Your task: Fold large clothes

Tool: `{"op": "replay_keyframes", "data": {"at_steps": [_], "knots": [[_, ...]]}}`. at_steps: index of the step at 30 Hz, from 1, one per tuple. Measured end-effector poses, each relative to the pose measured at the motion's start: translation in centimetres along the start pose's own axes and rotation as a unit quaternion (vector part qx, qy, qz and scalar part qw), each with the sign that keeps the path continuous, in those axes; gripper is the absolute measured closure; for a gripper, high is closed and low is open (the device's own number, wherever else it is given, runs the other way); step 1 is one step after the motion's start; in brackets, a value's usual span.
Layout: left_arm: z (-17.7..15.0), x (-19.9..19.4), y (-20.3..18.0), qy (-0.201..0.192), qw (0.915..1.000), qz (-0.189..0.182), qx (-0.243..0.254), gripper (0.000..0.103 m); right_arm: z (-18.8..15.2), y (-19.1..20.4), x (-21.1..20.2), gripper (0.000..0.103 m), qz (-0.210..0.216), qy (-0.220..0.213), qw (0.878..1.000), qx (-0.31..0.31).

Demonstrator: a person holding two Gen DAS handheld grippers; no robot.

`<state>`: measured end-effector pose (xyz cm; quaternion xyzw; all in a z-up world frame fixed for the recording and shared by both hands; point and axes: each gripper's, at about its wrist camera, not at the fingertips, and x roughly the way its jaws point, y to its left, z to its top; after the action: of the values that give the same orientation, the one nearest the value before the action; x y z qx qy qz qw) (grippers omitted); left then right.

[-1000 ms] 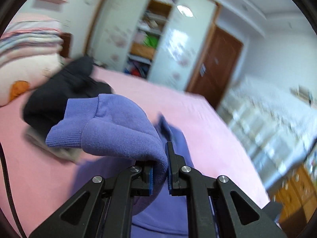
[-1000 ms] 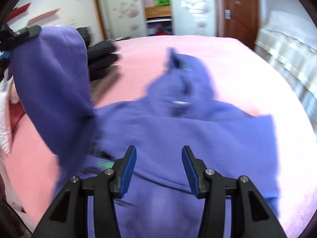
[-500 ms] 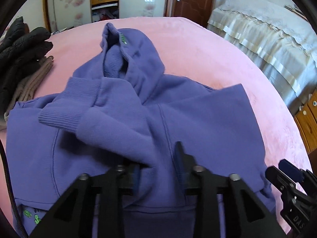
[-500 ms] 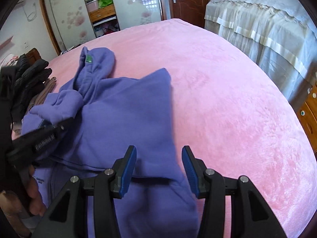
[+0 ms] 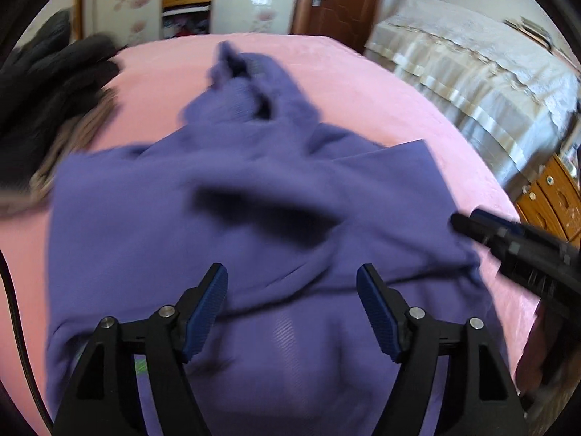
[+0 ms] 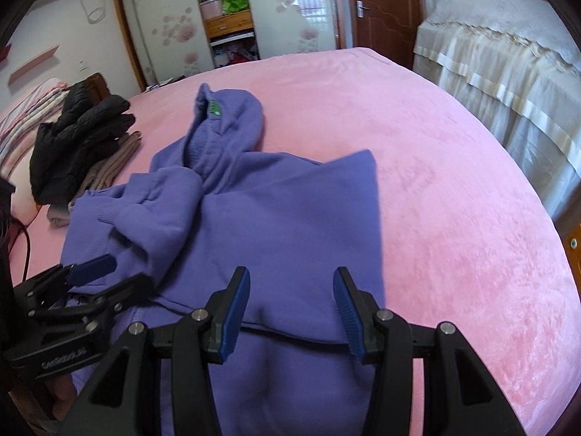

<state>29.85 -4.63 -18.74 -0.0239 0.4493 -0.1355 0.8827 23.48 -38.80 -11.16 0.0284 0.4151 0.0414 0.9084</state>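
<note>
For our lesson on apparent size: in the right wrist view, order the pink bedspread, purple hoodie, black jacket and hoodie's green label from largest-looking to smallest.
1. Pink bedspread
2. Purple hoodie, nearer the camera
3. Black jacket
4. Green label

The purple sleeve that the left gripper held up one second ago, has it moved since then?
Yes. The sleeve has come down from the air and now lies folded across the hoodie on the pink bed. The left gripper is opening, with nothing between its jaws.
</note>
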Motion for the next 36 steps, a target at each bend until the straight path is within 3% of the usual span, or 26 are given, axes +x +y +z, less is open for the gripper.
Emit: {"op": "replay_keyframes", "data": {"at_steps": [6, 10, 17, 24, 25, 26, 28, 29, 30, 32, 36], "knots": [[-3.3, -3.4, 8.4, 0.002, 0.9945, 0.095, -0.045, 0.031, 1.3, 5.3, -0.5, 0.055, 0.013, -0.007, 0.997, -0.082], [-4.5, -3.2, 12.6, 0.02, 0.9883, 0.136, -0.066, 0.03, 2.7, 10.1, -0.1, 0.055, 0.022, -0.011, 0.988, -0.156], [-5.4, -0.9, 16.6, 0.055, 0.9874, 0.112, -0.097, 0.03, 4.5, 17.7, 4.2, 0.055, 0.025, 0.028, 0.965, -0.258], [-4.5, -0.1, 18.4, 0.05, 0.9861, 0.1, -0.124, 0.03, 4.0, 20.8, 8.4, 0.055, -0.016, 0.067, 0.946, -0.317], [-4.3, -0.1, 18.9, 0.047, 0.9848, 0.096, -0.137, 0.035, 4.0, 21.0, 8.8, 0.055, -0.021, 0.07, 0.944, -0.321], [-4.2, -0.1, 19.1, 0.046, 0.9841, 0.089, -0.147, 0.048, 4.1, 21.4, 9.3, 0.055, -0.032, 0.073, 0.943, -0.323], [-3.7, 0.3, 19.2, 0.051, 0.9821, 0.072, -0.166, 0.061, 4.3, 21.6, 9.9, 0.055, -0.04, 0.076, 0.944, -0.319], [-3.6, 0.4, 19.2, 0.052, 0.9805, 0.077, -0.173, 0.067, 4.6, 21.5, 10.1, 0.064, -0.04, 0.077, 0.947, -0.309], [-3.6, 0.2, 19.3, 0.051, 0.9793, 0.083, -0.177, 0.07, 5.0, 21.2, 10.3, 0.085, -0.042, 0.081, 0.951, -0.295], [-3.8, -0.1, 19.5, 0.047, 0.9784, 0.081, -0.184, 0.075, 6.1, 20.2, 10.2, 0.086, -0.036, 0.079, 0.964, -0.252], [-4.1, -0.6, 20.2, 0.045, 0.9759, 0.069, -0.202, 0.076, 8.2, 14.8, 7.2, 0.089, -0.023, 0.025, 0.991, -0.126]]}}
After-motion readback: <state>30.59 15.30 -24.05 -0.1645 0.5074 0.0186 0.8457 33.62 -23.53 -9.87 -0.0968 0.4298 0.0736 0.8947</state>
